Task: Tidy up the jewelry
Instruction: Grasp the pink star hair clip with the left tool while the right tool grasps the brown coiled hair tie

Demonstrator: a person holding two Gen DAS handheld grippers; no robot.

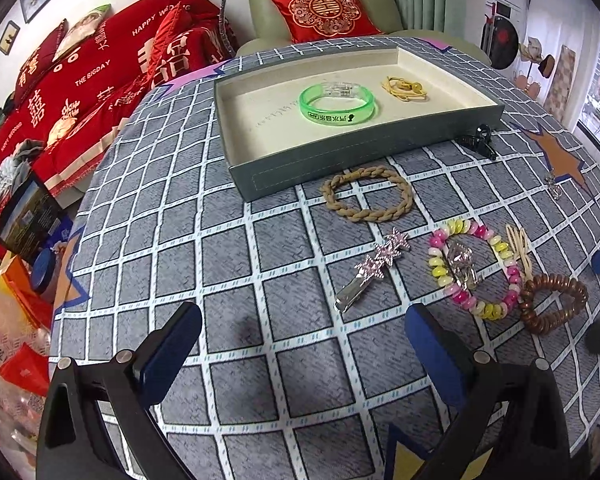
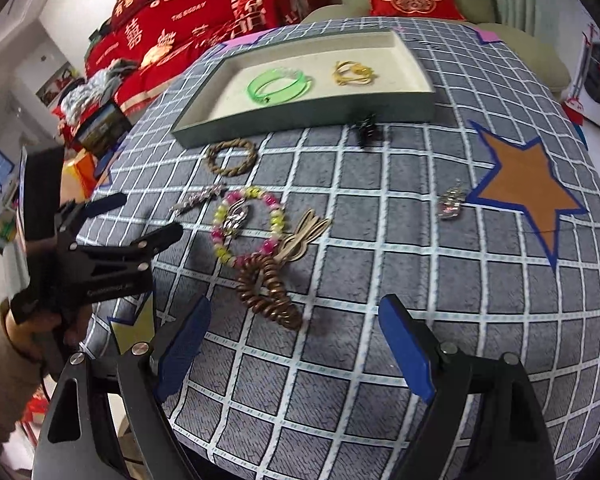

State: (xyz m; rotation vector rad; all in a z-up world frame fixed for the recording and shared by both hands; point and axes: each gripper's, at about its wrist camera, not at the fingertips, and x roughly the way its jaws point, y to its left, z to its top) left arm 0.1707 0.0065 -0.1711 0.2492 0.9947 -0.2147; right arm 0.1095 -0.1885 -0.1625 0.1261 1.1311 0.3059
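Note:
A grey tray (image 1: 352, 156) (image 2: 308, 118) holds a green bangle (image 1: 337, 106) (image 2: 280, 85) and a yellow hair tie (image 1: 404, 89) (image 2: 354, 73). On the cloth in front lie a braided tan bracelet (image 1: 367, 194) (image 2: 232, 157), a pink star clip (image 1: 374, 270) (image 2: 198, 200), a pink-yellow spiral bracelet (image 1: 476, 270) (image 2: 248, 226) around a silver clip, beige bands (image 2: 304, 236) and a brown spiral tie (image 1: 552, 304) (image 2: 268, 292). My left gripper (image 1: 304, 344) (image 2: 148, 218) is open and empty, short of the star clip. My right gripper (image 2: 296, 344) is open just behind the brown tie.
A black claw clip (image 1: 478, 140) (image 2: 366, 128) lies by the tray's near right corner. A silver pendant (image 1: 553, 186) (image 2: 452, 202) sits beside an orange star patch (image 2: 528, 184). The checked tablecloth drops off at left, with boxes and red bedding beyond.

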